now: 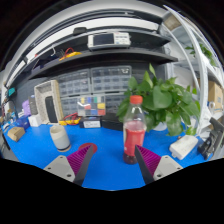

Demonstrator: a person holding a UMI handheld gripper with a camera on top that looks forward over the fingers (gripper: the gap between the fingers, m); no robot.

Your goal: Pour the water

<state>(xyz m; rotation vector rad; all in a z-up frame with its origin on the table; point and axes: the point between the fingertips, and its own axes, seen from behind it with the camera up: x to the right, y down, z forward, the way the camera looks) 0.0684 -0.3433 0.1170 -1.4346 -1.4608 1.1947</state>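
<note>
Approach is the step in hand, by my reading: the gripper (110, 163) is spread wide with nothing between its pads, and the bottle (134, 132) with the red cap and reddish lower half stands upright on the blue desk (100, 150), just ahead of the fingers and nearer the right one. Next it needs centring on the bottle before closing. A white cup (59, 137) stands well apart, beyond the left finger, probably the receiving vessel. Its contents and the bottle's water level are hard to make out.
</note>
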